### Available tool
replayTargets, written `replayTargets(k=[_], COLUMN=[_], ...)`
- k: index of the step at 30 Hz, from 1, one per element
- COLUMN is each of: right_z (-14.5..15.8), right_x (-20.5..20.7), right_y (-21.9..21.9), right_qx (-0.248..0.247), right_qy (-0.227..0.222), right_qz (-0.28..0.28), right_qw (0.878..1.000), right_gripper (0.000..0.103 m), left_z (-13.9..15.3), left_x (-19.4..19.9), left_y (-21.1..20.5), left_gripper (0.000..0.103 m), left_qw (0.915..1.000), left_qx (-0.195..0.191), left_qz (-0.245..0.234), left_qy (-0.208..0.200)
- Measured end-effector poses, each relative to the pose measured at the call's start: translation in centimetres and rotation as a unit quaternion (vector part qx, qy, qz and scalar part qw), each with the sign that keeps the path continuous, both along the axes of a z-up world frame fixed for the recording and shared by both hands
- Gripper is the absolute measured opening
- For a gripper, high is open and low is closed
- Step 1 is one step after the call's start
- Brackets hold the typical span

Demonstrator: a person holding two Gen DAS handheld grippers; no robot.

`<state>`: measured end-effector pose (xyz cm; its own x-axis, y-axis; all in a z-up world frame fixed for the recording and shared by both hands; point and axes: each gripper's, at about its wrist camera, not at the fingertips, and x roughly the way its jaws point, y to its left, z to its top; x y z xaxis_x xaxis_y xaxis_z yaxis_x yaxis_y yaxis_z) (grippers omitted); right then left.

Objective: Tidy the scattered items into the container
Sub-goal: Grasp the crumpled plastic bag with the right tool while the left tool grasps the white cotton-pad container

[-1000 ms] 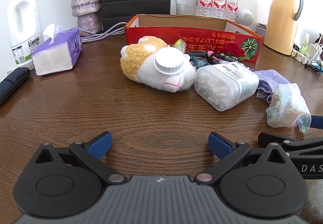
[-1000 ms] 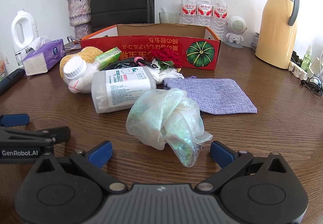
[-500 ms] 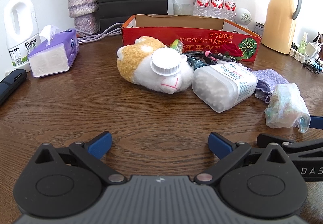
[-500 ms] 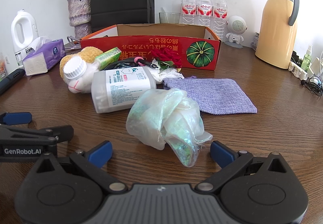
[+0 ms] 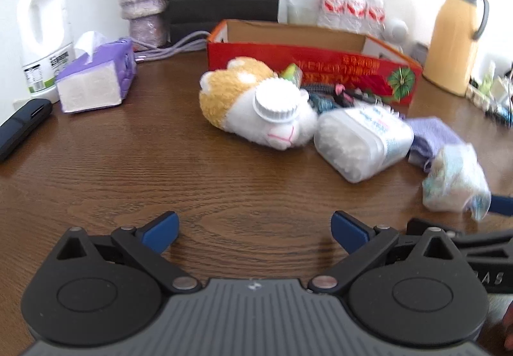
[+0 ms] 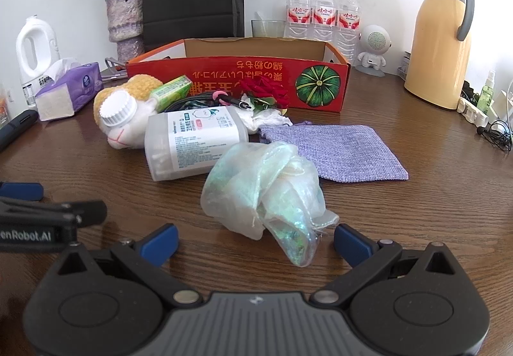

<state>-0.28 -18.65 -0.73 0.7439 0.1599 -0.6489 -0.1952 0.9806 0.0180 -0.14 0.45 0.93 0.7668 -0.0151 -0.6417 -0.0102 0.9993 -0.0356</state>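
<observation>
The right tool (image 6: 255, 239) sits low over the wooden counter (image 6: 416, 227) with its blue-tipped fingers (image 6: 351, 244) spread wide and nothing clamped; the near end of a crumpled iridescent plastic bag (image 6: 263, 189) lies between the tips. The left tool (image 5: 255, 231) is likewise released, its fingers apart over bare wood, with the right tool's black side showing at its right edge.

Just behind the bag a clear plastic tub of cotton swabs (image 6: 192, 143) lies on its side, packed with white swabs under a printed label. To the bag's right lies a flat lilac woven pouch (image 6: 340, 151). Touching the tub's left end is a yellow-and-white plush toy (image 6: 128, 119) with a white ribbed cap (image 6: 117, 107) resting against it. A small green carton (image 6: 171, 91), a dark coiled cable (image 6: 198, 101), a red fabric rose (image 6: 266, 93) and a crumpled white tissue (image 6: 266, 117) crowd between these and the box.

The red cardboard box (image 6: 243, 80), open-topped and printed with a green pumpkin, stands behind the pile; as far as its inside can be seen, only bare brown cardboard shows. All the scattered things lie outside it on the counter.

Farther out are a purple tissue pack (image 6: 69, 95) with a tissue pulled up, a white jug (image 6: 35, 50), a vase of dried flowers (image 6: 125, 22), three water bottles (image 6: 322, 14) and a yellow thermos (image 6: 441, 42).
</observation>
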Motion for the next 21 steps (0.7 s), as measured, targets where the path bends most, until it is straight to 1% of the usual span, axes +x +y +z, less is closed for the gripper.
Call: replayTargets(k=[2, 4, 5, 6, 7, 8, 9, 10, 11, 12, 15, 18, 21], right_z=[0.3, 0.9, 1.3, 1.6, 1.8, 2.0, 2.1, 2.3, 2.4, 2.6, 2.8, 2.9, 3.2], right_x=[0.2, 0.1, 0.1, 0.1, 0.2, 0.3, 0.5, 0.7, 0.8, 0.9, 1.1, 1.2, 1.1], right_y=[-0.6, -1.3, -1.7, -2.2, -2.5, -2.7, -2.9, -3.0, -3.3, -3.6, -4.6, -5.5, -6.2], right_qx=[0.000, -0.001, 0.007, 0.019, 0.028, 0.028, 0.023, 0.016, 0.016, 0.022, 0.023, 0.023, 0.022], right_qy=[0.007, 0.008, 0.014, 0.019, 0.019, 0.015, 0.010, 0.009, 0.008, 0.006, -0.003, -0.003, -0.008], right_qz=[-0.003, -0.018, -0.012, 0.004, 0.015, 0.011, 0.002, -0.007, -0.008, -0.007, -0.017, -0.019, -0.015], right_qw=[1.000, 1.000, 1.000, 1.000, 0.999, 0.999, 1.000, 1.000, 1.000, 1.000, 1.000, 1.000, 1.000], right_gripper=[0.103, 0.103, 0.101, 0.093, 0.089, 0.082, 0.070, 0.061, 0.043, 0.033, 0.030, 0.030, 0.030], left_z=[0.6, 1.3, 1.7, 2.0, 2.3, 2.4, 2.5, 2.6, 2.6, 2.7, 2.7, 2.6, 2.4], left_x=[0.0, 0.2, 0.4, 0.6, 0.9, 1.1, 1.4, 1.6, 1.7, 1.7, 2.2, 3.5, 5.0], left_y=[-0.4, -0.8, -1.0, -1.3, -1.5, -1.7, -2.0, -2.3, -2.8, -3.3, -5.0, -6.6, -7.6], left_gripper=[0.103, 0.103, 0.103, 0.103, 0.103, 0.103, 0.103, 0.102, 0.101, 0.101, 0.100, 0.098, 0.098], left_qw=[1.0000, 0.9998, 0.9997, 0.9994, 0.9991, 0.9986, 0.9979, 0.9972, 0.9961, 0.9945, 0.9892, 0.9859, 0.9845], left_qx=[0.001, 0.008, 0.011, 0.011, 0.009, 0.005, 0.002, 0.000, 0.000, 0.001, 0.013, 0.029, 0.033], left_qz=[-0.007, -0.013, -0.018, -0.024, -0.032, -0.043, -0.055, -0.067, -0.080, -0.096, -0.138, -0.159, -0.167], left_qy=[0.000, -0.008, -0.014, -0.021, -0.027, -0.031, -0.034, -0.035, -0.037, -0.042, -0.048, -0.045, -0.044])
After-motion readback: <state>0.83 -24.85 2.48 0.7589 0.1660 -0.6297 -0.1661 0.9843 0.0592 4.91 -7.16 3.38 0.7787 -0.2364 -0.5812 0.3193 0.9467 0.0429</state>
